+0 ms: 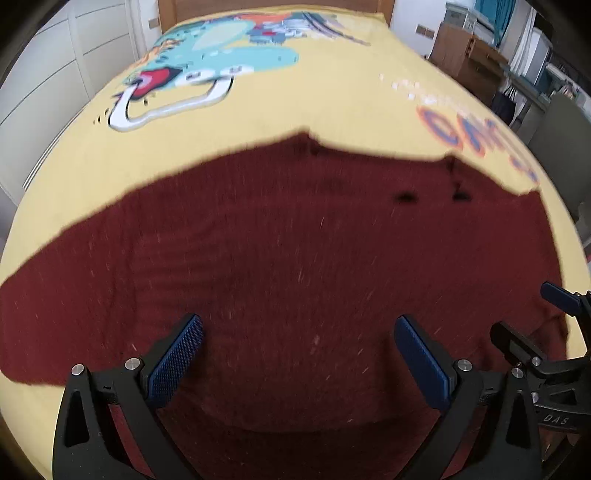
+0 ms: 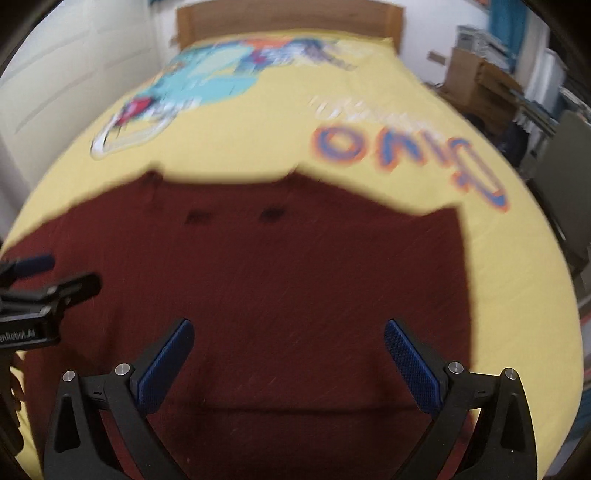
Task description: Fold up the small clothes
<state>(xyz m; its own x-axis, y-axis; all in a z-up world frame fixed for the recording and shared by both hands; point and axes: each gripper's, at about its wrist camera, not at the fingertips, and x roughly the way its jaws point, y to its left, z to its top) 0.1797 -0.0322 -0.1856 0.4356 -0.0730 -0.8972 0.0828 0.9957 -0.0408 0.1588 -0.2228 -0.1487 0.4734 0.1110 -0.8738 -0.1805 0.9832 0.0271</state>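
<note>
Jaws of both grippers gape empty over flat maroon sweater [image 1: 280,258] on bed [image 1: 332,103]; fold unstarted, next pinch near hem.

garment: dark red knit top [image 1: 280,258], spread flat on the bedspread, blurred
bedspread: yellow [image 1: 332,110], cartoon print beyond the top's far edge
left gripper: [image 1: 297,354] over the top's near part, jaws wide apart, nothing between the blue pads [image 1: 173,362]
right gripper: [image 1: 532,317] at the top's right edge, jaws apart
headboard: wood [image 1: 277,7], far beyond the top
</note>
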